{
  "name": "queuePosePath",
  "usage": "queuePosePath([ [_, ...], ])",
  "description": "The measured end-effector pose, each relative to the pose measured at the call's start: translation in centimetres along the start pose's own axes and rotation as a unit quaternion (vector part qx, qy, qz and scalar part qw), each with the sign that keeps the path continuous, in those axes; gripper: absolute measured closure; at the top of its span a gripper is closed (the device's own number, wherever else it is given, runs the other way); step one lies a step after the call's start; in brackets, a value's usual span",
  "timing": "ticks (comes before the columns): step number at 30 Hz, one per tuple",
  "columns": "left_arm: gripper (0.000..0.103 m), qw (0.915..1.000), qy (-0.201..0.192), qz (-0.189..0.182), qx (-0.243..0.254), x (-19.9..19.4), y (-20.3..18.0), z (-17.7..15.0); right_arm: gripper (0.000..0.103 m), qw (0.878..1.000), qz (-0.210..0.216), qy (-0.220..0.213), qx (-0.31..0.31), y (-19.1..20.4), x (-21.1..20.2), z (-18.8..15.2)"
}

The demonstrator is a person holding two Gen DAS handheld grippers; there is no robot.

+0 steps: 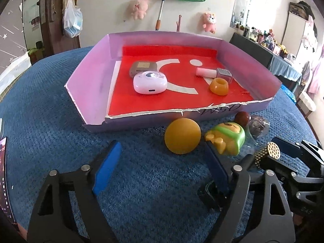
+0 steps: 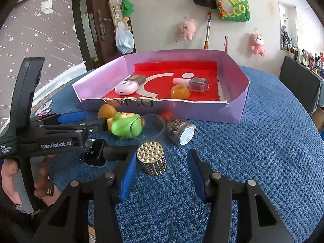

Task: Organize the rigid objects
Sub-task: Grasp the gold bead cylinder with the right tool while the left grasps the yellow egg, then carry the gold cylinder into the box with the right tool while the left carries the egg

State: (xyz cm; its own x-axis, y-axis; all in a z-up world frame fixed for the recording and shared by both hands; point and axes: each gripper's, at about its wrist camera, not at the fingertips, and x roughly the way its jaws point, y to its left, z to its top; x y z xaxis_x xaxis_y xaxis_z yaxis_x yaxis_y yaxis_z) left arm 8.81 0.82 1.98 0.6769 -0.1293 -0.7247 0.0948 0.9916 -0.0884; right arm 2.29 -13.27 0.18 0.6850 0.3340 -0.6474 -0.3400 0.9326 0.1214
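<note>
A purple tray (image 1: pixel 89 77) (image 2: pixel 235 109) with a red floor stands on the blue cloth. It holds a white round device (image 1: pixel 149 83), a brown case (image 1: pixel 142 67), a nail polish bottle (image 1: pixel 214 73) and an orange ring (image 1: pixel 218 86). My left gripper (image 1: pixel 163 144) is open, its tips just short of a yellow ball (image 1: pixel 182 135) (image 2: pixel 106 111). Its right finger is next to a green toy (image 1: pixel 226 139) (image 2: pixel 125 127). My right gripper (image 2: pixel 162 154) is open around a gold studded cylinder (image 2: pixel 151 158) (image 1: pixel 269 154), which stands near the left pad.
In front of the tray lie a red-brown ball (image 2: pixel 166 114), a clear dome (image 2: pixel 151 125) and a glitter jar (image 2: pixel 180 130) on its side. A black smartwatch (image 2: pixel 95 154) lies under the left gripper. A phone (image 1: pixel 4 172) sits at the left edge. A hand (image 2: pixel 12 182) holds the left gripper.
</note>
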Motion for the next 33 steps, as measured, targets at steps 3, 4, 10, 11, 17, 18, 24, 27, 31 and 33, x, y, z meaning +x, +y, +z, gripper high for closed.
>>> queuePosePath([
  [3, 0.024, 1.0000, 0.005, 0.001, -0.001, 0.5, 0.1, 0.0, 0.051, 1.000, 0.001, 0.003, 0.000, 0.0, 0.2, 0.0],
  [4, 0.024, 1.0000, 0.007, 0.001, -0.001, 0.6, 0.1, 0.1, 0.051, 1.000, 0.001, 0.004, 0.000, -0.1, 0.3, 0.0],
  [10, 0.024, 0.9999, 0.015, 0.007, -0.002, 1.1, -0.1, 0.6, 0.052, 1.000, 0.001, 0.008, -0.001, -0.1, 0.9, 0.1],
  [11, 0.024, 0.9998, 0.017, 0.010, 0.000, 1.2, -0.2, 0.7, 0.052, 1.000, 0.002, 0.008, -0.002, 0.0, 1.0, 0.1],
  [17, 0.046, 0.9999, 0.016, 0.000, 0.001, 1.3, -0.4, 0.9, 0.059, 1.000, 0.006, 0.009, -0.004, 0.0, 1.1, 0.3],
  [18, 0.050, 0.9999, 0.015, -0.003, 0.005, 1.3, -0.6, 0.9, 0.061, 1.000, 0.007, 0.009, -0.005, 0.0, 1.2, 0.3],
  [24, 0.069, 0.9995, 0.011, -0.020, 0.024, 1.1, -1.4, 0.7, 0.070, 1.000, 0.018, 0.012, -0.006, 0.3, 1.3, 0.4],
  [27, 0.069, 0.9994, 0.011, -0.026, 0.020, 1.0, -1.2, 0.7, 0.076, 1.000, 0.021, 0.013, -0.008, 0.4, 1.2, 0.3],
  [31, 0.069, 0.9993, 0.007, -0.029, 0.020, 0.5, -1.2, 0.7, 0.076, 1.000, 0.025, 0.012, -0.011, 0.6, 1.1, 0.4],
  [33, 0.069, 0.9993, 0.004, -0.031, 0.019, 0.2, -1.1, 0.7, 0.076, 1.000, 0.026, 0.011, -0.012, 0.7, 1.0, 0.5],
])
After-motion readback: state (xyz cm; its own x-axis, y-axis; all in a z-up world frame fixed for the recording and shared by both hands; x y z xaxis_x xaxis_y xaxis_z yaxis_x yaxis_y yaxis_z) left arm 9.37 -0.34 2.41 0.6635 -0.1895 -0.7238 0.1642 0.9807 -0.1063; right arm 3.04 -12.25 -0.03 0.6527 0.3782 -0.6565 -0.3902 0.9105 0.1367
